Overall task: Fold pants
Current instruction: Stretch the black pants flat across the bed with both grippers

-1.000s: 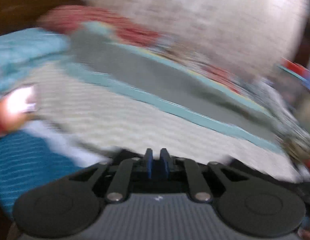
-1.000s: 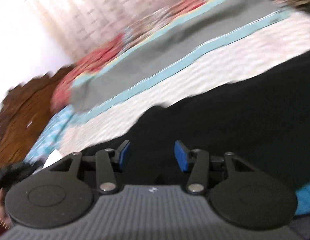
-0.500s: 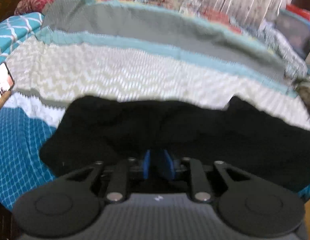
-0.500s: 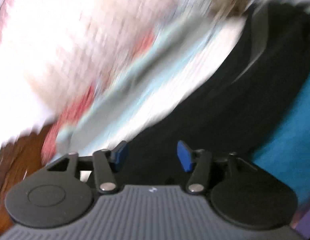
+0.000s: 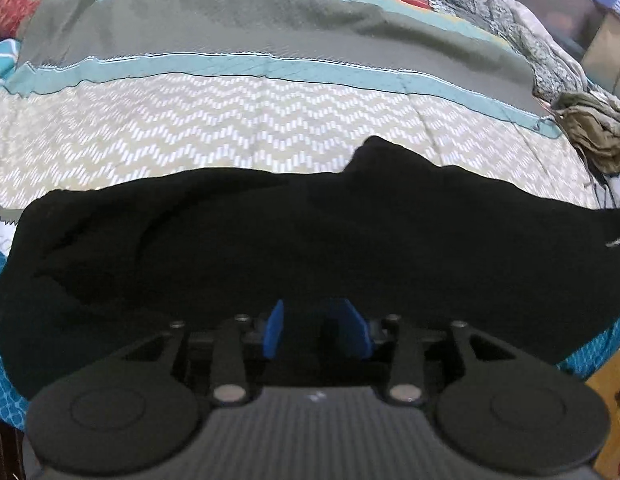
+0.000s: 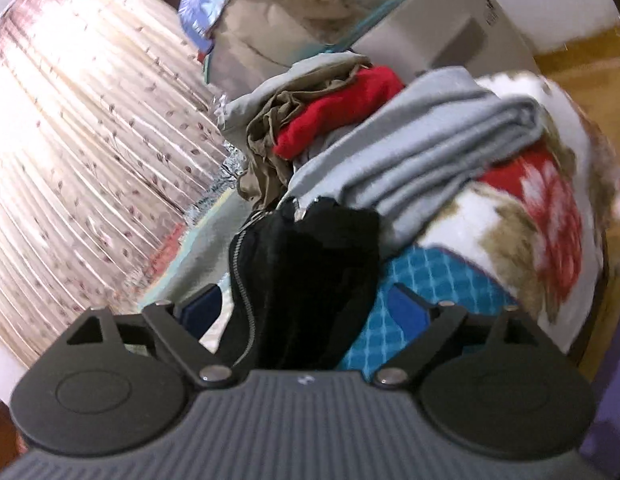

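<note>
Black fabric, the pants (image 5: 310, 240), lies spread across the near side of the bed (image 5: 230, 136), over its zigzag and teal quilt, likely laid flat so a fold can be made cleanly. The left gripper (image 5: 316, 330) points down at the cloth near its close edge; its blue fingers (image 5: 274, 328) are opening with a narrow gap, and no cloth looks pinched between them. The right gripper (image 6: 306, 312) faces a bunched end with a zipper (image 6: 240, 280) (probably the waist); its fingers (image 6: 406, 308) are opening wide, cloth between them but untouched by the pads. A pile of clothes (image 6: 390, 140) sits just beyond, close enough to crowd that end.
</note>
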The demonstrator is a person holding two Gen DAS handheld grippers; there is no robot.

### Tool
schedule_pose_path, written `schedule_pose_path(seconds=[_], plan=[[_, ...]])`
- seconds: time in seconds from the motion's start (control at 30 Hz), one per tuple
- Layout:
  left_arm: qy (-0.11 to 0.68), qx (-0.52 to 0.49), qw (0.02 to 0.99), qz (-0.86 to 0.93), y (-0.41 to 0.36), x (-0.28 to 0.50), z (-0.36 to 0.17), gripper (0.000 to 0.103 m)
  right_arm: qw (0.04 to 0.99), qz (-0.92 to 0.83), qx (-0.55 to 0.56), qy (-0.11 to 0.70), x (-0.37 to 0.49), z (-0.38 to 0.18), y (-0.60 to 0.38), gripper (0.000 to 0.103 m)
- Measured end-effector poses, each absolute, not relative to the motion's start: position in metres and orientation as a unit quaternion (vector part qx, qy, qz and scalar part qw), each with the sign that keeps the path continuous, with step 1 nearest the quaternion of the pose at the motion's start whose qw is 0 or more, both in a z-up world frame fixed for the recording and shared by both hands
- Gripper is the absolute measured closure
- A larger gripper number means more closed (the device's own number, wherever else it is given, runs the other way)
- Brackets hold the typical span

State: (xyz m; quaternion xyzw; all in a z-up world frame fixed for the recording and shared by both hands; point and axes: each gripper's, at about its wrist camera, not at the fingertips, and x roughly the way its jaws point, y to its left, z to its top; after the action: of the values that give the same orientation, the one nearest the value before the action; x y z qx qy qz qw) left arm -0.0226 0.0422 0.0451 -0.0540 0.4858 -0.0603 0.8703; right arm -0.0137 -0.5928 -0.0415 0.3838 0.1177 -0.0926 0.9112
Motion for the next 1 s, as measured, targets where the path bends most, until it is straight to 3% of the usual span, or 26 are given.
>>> schedule_pose_path(seconds=[0.33, 0.37, 0.4, 0.43, 0.53, 0.63, 1.0], plan=[[0.510, -0.035, 0.859, -0.039, 0.031, -0.018, 0.038, 0.062, 0.927, -0.110, 0.325, 0.149, -0.004, -0.049, -0.630, 0.012], [0.510, -0.033, 0.858, -0.039, 0.031, -0.018, 0.038, 0.061, 0.926, -0.105, 0.332, 0.147, -0.005, -0.049, -0.632, 0.016], [0.510, -0.033, 0.858, -0.040, 0.030, -0.018, 0.038, 0.061, 0.926, -0.101, 0.332, 0.151, -0.007, -0.048, -0.633, 0.044], [0.511, -0.032, 0.858, -0.040, 0.029, -0.018, 0.037, 0.060, 0.925, -0.096, 0.330, 0.160, -0.006, -0.048, -0.633, 0.061], [0.513, -0.032, 0.857, -0.041, 0.029, -0.018, 0.034, 0.060, 0.926, -0.088, 0.328, 0.167, -0.013, -0.046, -0.628, 0.079], [0.511, -0.036, 0.858, -0.045, 0.030, -0.019, 0.033, 0.060, 0.932, -0.096, 0.309, 0.162, -0.019, -0.034, -0.615, 0.085], [0.465, -0.088, 0.877, -0.076, 0.053, -0.037, 0.045, 0.057, 0.967, 0.014, 0.216, 0.133, -0.039, 0.045, -0.499, 0.087]])
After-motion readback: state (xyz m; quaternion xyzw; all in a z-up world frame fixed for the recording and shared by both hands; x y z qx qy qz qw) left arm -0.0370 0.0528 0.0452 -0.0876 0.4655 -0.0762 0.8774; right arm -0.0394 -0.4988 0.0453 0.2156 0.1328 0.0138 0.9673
